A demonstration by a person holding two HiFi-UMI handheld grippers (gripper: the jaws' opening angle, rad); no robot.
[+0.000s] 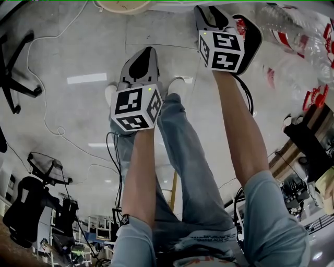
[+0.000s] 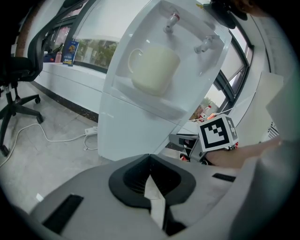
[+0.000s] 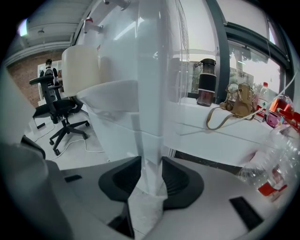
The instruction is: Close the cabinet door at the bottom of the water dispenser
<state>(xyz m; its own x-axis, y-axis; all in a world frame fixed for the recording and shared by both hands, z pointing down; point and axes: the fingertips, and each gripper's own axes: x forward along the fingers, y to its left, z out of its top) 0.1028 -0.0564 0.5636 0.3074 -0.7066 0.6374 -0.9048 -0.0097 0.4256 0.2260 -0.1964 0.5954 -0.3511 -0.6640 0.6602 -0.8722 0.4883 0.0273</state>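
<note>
The white water dispenser (image 2: 136, 126) stands ahead with a cream mug (image 2: 154, 70) on its drip tray under two taps. My left gripper (image 2: 150, 159) hangs shut and empty in front of the lower cabinet panel, not touching it. In the right gripper view the cabinet door's white upright edge (image 3: 149, 140) runs down between the black pads of my right gripper (image 3: 150, 161), which press on it from both sides. The head view shows the left gripper (image 1: 142, 60) nearer me and the right gripper (image 1: 215, 15) further out. The right gripper's marker cube (image 2: 218, 132) shows at the dispenser's lower right.
A black office chair (image 2: 18, 79) stands to the left, with a power strip and cable (image 2: 91, 130) on the floor by the dispenser. Clear plastic bottles (image 3: 272, 168) lie at the right. A blender bottle (image 3: 206, 82) and a bag (image 3: 239, 105) sit on the sill. The person's legs (image 1: 193, 172) are below.
</note>
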